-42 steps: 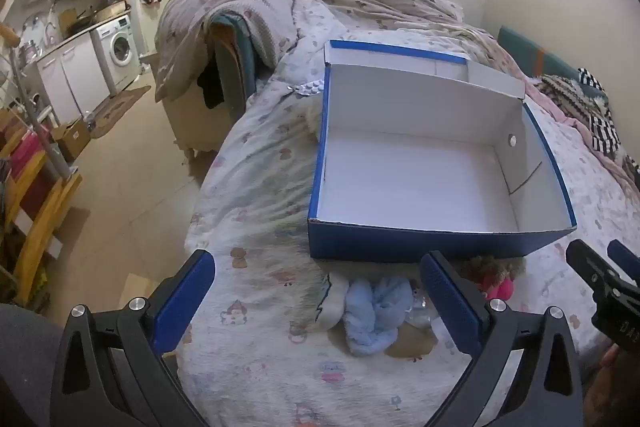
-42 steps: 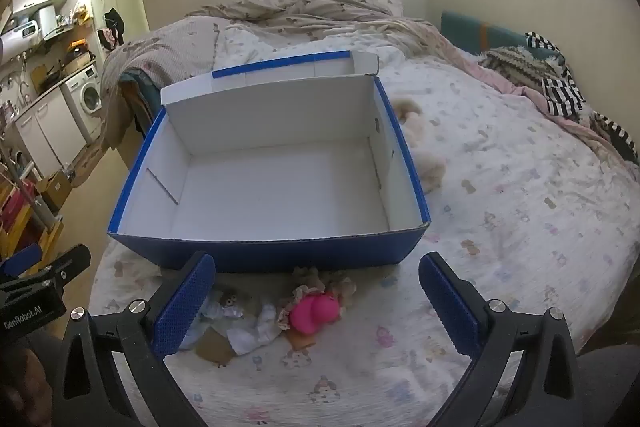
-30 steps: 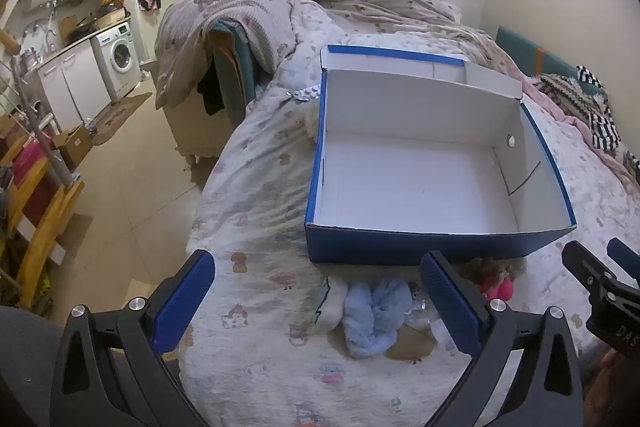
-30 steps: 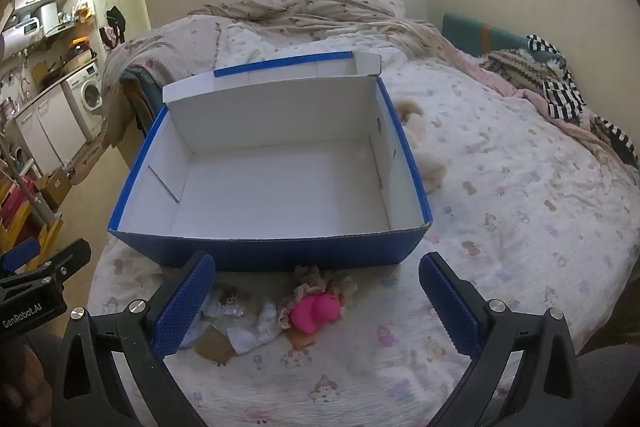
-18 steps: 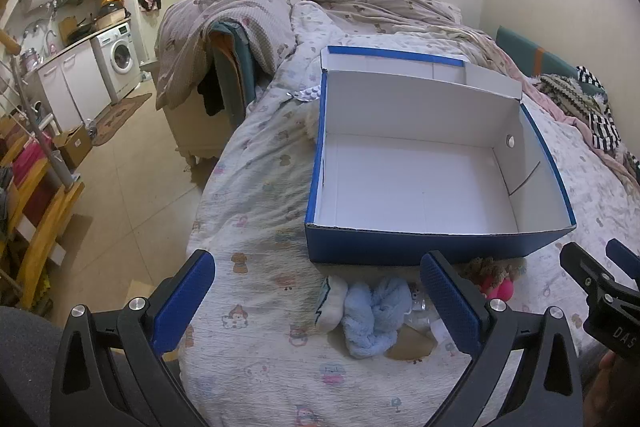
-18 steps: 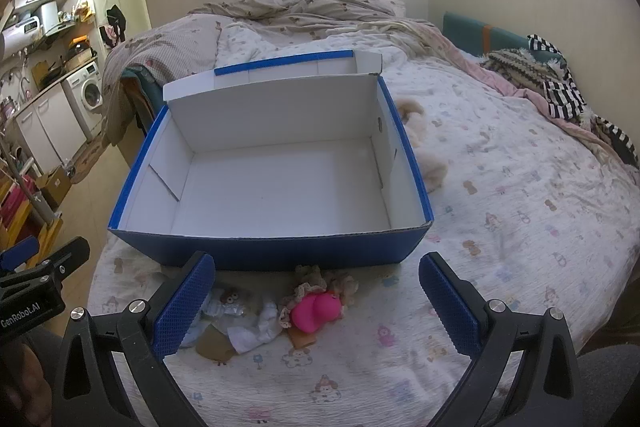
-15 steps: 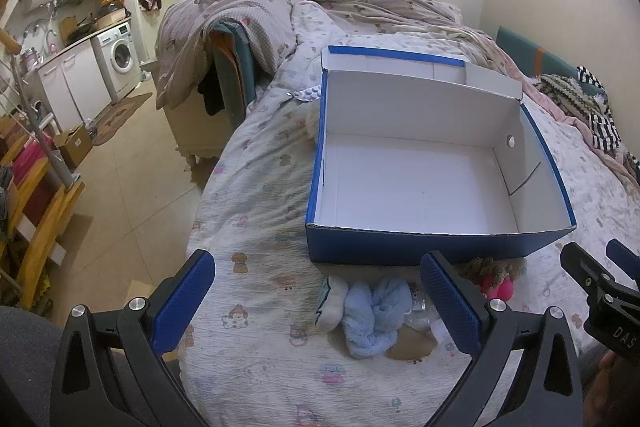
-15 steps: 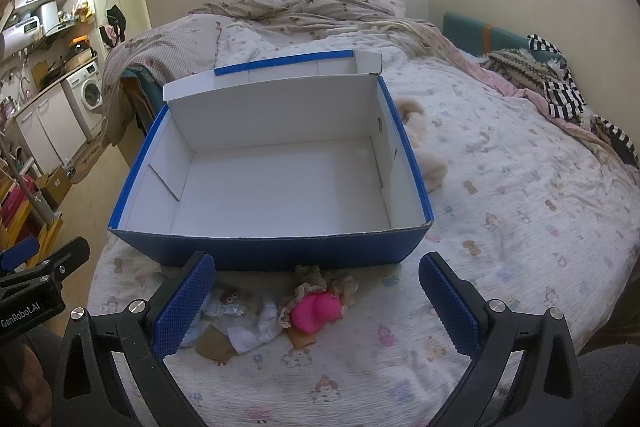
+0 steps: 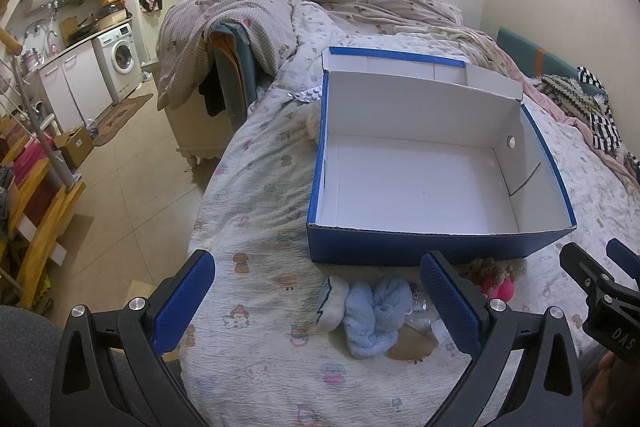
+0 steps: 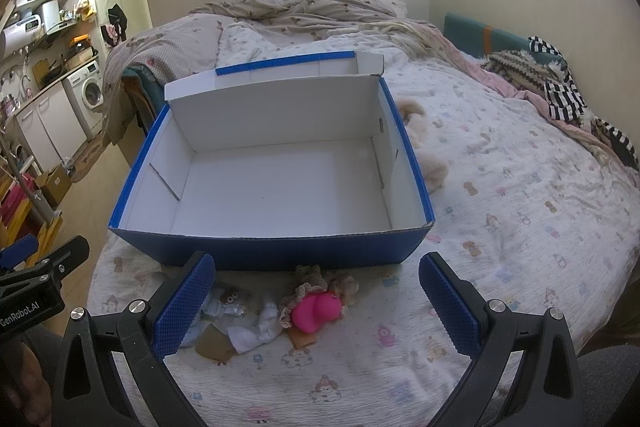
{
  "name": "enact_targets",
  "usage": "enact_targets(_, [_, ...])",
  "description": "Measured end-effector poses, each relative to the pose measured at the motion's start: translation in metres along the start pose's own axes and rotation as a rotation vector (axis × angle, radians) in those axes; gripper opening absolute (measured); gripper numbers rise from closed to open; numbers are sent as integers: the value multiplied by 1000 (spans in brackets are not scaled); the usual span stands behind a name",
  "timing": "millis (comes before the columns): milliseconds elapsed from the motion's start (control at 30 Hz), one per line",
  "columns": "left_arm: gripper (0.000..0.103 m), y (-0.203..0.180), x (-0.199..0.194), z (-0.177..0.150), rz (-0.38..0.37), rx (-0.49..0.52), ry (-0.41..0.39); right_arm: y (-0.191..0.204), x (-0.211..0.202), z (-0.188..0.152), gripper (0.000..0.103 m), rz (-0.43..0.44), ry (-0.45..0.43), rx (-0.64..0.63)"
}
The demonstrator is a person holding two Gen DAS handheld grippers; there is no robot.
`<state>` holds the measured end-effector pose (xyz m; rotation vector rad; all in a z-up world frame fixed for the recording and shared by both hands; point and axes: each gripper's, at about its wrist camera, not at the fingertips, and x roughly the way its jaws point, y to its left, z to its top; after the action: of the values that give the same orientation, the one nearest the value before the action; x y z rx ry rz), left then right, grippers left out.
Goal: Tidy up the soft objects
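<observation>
Soft objects sit in a small pile on the bed (image 10: pixel 500 187), just in front of the near wall of the blue box (image 10: pixel 276 247) — none inside yet. Pile: light blue plush (image 9: pixel 376 311) with a white plush piece (image 9: pixel 332 301) touching its left side, a pink toy with lace trim (image 10: pixel 316 309), a small doll in crinkly wrap (image 10: pixel 226 303), brown card scraps under them. A cream plush (image 10: pixel 428 151) lies beside the box's right wall, outside it.

Box interior is bare white, lid flap standing open at the back, so the task looks unstarted; everything is left to move in (judging from these views only).

Left gripper (image 9: pixel 320 291) hovers above the blue plush, fingers spread wide, holding nothing. Right gripper (image 10: pixel 316 293) hovers over the pink toy — fingers wide apart too, empty.

Writing: "GenRobot.AI" on the left gripper's body in the right wrist view; "DAS" partly legible on the right gripper in the left view. Nothing readable on the box.
</observation>
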<state>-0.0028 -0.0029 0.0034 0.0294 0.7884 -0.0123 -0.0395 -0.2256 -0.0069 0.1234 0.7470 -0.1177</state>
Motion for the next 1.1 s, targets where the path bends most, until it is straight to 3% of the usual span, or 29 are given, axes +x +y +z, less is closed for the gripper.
enact_targets(1100, [102, 3, -3, 0, 3, -4, -3, 0, -2, 0, 103, -1, -1, -5])
